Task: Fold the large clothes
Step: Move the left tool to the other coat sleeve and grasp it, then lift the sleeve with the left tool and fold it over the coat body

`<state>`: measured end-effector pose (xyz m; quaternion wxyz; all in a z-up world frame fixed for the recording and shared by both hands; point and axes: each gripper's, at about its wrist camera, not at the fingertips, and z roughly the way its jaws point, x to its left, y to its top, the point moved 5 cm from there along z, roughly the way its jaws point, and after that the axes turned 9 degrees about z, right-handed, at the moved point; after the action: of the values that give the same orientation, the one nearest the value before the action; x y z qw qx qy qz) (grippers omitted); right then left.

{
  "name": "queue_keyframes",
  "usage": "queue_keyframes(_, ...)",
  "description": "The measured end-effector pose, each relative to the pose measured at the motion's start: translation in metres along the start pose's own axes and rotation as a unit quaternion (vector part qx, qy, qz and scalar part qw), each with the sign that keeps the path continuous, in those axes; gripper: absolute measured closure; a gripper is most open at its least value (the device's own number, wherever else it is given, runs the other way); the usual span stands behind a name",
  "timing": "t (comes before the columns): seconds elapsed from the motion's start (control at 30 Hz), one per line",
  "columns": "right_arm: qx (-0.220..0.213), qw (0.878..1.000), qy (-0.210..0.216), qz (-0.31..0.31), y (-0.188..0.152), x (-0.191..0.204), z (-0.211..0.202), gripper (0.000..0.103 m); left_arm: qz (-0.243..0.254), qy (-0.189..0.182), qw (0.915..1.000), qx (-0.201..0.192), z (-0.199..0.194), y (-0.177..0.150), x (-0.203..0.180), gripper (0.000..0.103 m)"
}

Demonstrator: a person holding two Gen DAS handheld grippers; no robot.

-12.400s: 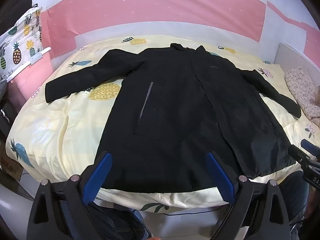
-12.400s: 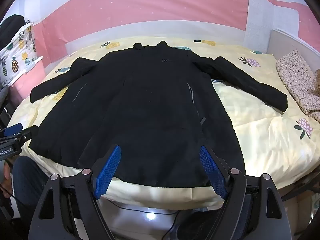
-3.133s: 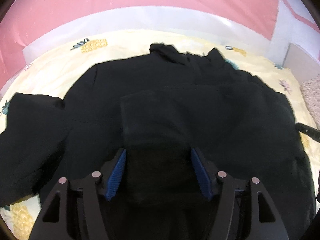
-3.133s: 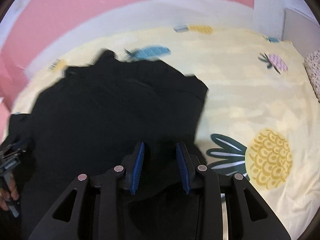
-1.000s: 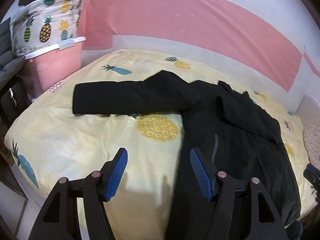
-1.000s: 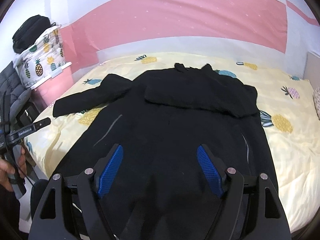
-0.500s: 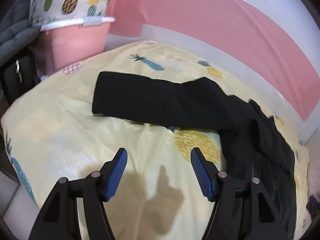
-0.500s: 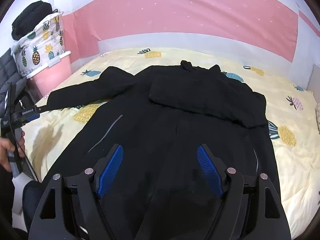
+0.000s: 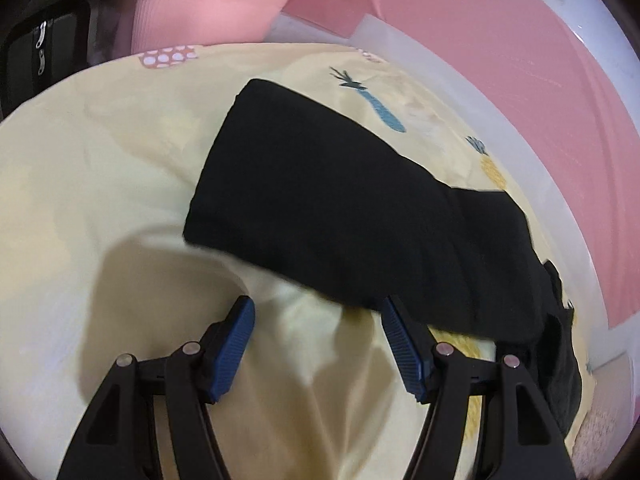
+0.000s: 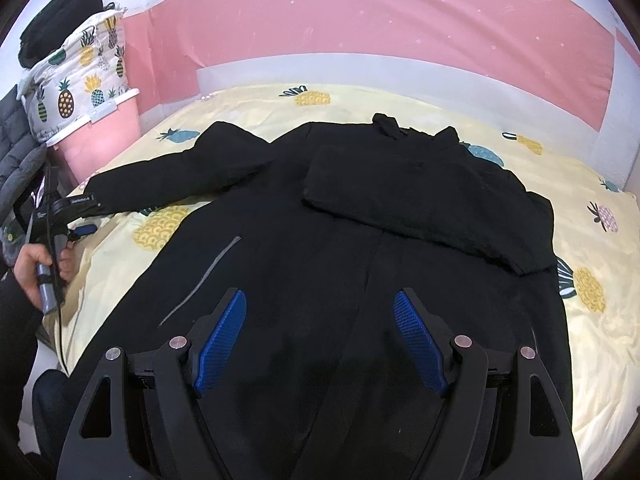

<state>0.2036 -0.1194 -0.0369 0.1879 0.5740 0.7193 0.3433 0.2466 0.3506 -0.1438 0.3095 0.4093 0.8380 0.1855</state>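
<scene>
Lying front-up across the pale yellow pineapple-print bedspread [image 10: 600, 320] is the long black padded coat [image 10: 320, 248], collar towards the pink-and-white wall [image 10: 360, 24]. Its one sleeve is lying folded across the chest as a flat black band [image 10: 420, 204], while the other sleeve [image 9: 340, 208] is stretching straight out over the bedspread towards the pink plastic storage box [image 10: 106, 136] at the side of the bed.

The left gripper [image 9: 316, 332] is hovering low just short of that outstretched sleeve's cuff, its blue-padded jaws standing wide apart and holding nothing; the right-hand pad [image 9: 400, 344] is sitting just beside the sleeve's near edge, though whether it is touching the cloth is hard to tell. A shadow of the tool is falling on the bedspread beneath it. In the right wrist view the same tool is showing at the cuff, the person's left hand [image 10: 38, 268] gripping its handle.

The right gripper [image 10: 320, 328] is hanging above the coat's lower front, jaws likewise spread wide and empty. A pineapple-print quilt bundle [image 10: 76, 88] is sitting on top of the pink box.
</scene>
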Motion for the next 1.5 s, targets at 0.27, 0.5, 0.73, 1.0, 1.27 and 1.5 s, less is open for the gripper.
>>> queue_keyframes(0.27, 0.012, 1.000, -0.015, 0.017, 0.003, -0.020, 0.017, 0.026, 0.028, 0.051, 0.9983, -0.008, 0.018, 0.022, -0.007, 0.070)
queue_keyframes(0.5, 0.003, 0.999, -0.013, 0.029, 0.002, -0.039, 0.004, 0.026, 0.069, 0.033, 0.9962, -0.042, -0.023, 0.034, -0.041, 0.086)
queue_keyframes(0.73, -0.019, 0.999, -0.005, 0.045, 0.001, -0.060, -0.022, 0.026, 0.163, -0.034, 0.9798, -0.110, -0.102, 0.045, -0.138, 0.087)
queue_keyframes(1.0, -0.028, 0.996, -0.014, 0.082, -0.007, -0.096, -0.041, 0.026, 0.246, -0.119, 0.9523, -0.136, -0.145, 0.029, -0.261, 0.087)
queue_keyframes(1.27, -0.033, 0.991, -0.031, 0.123, -0.016, -0.135, -0.047, 0.026, 0.327, -0.179, 0.9227, -0.100, -0.127, -0.026, -0.369, 0.088)
queue_keyframes(1.5, -0.029, 0.987, -0.041, 0.151, -0.022, -0.164, -0.041, 0.026, 0.384, -0.229, 0.8936, -0.041, -0.088, -0.089, -0.443, 0.089)
